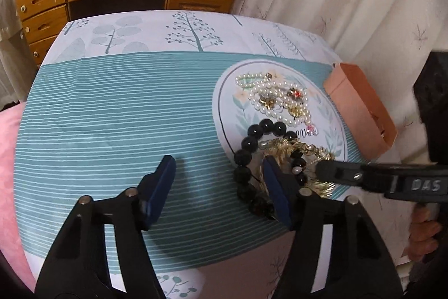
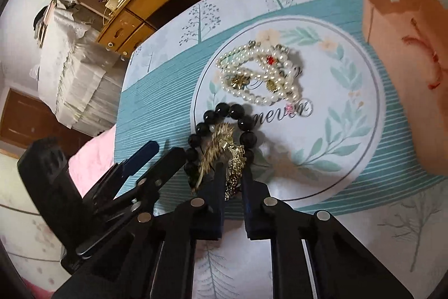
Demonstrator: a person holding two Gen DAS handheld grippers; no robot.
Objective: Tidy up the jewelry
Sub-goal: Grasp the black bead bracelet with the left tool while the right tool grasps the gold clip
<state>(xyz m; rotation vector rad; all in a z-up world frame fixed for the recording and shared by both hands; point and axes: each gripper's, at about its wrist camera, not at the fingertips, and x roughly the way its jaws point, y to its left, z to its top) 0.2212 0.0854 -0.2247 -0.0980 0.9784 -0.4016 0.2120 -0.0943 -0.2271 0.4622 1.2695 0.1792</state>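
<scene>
Right tongs [image 2: 233, 178] pinch the gold chain [image 2: 221, 150] lying inside the black bead bracelet [image 2: 224, 109] near the tabletop's front edge; left tongs [image 1: 217, 178] gape wide beside it. Pearl strands [image 2: 257, 74] lie farther back, a pink box [image 2: 406, 46] near the right edge.

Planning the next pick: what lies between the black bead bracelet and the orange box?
In the right wrist view, only the printed cloth lies between the black bead bracelet and the orange box; the pearls lie farther back.

L wrist cam looks close from table's near edge, R from right; both share black bead bracelet [image 1: 253, 156]
</scene>
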